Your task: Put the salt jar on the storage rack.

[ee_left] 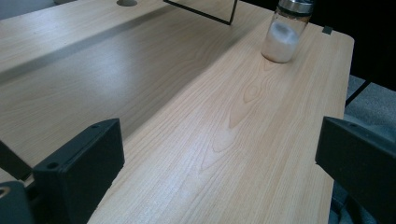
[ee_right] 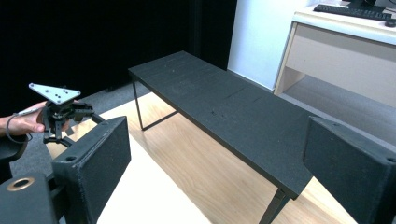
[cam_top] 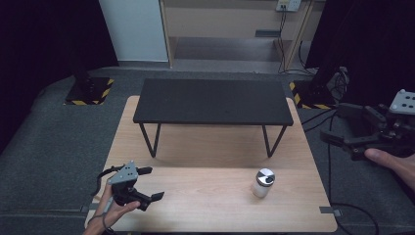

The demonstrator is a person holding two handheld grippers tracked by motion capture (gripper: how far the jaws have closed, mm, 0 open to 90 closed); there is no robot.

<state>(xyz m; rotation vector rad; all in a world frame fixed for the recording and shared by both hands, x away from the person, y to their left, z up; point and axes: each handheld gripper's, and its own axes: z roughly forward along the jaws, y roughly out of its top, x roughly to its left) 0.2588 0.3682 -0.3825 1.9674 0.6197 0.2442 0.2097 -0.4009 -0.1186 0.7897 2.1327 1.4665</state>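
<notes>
- The left gripper (cam_top: 150,183) sits low in the lower left of the high view, over the near left corner of the wooden table (cam_top: 205,200), held in a hand (cam_top: 111,211) that comes in from the bottom edge.
- Its jaws stand wide apart with nothing between them; in the left gripper view they rise at the bottom left and bottom right of the frame with bare wood grain between.
- The grey three-cornered plate (cam_top: 124,173) on top of it faces up and catches the light.
- The small glass jar (cam_top: 263,183) stands upright on the table, lower centre-right of the high view, with a shiny metal lid and white powder inside; it touches neither gripper.
- In the left gripper view the jar (ee_left: 285,33) shows at the top right of the frame, well ahead of the jaws and near the table's far edge.
- The right gripper (cam_top: 342,138) is at the right edge of the high view, off the table over the grey floor, held by a hand (cam_top: 394,164) coming in from the right.
- Its jaws gape wide and hold nothing; in the right gripper view they frame the black bench (ee_right: 224,107) that stands across the table.
- That same view catches the left gripper (ee_right: 58,114) far off at the middle left.
- The black bench (cam_top: 213,101) fills the upper centre of the high view, well apart from the jar.
</notes>
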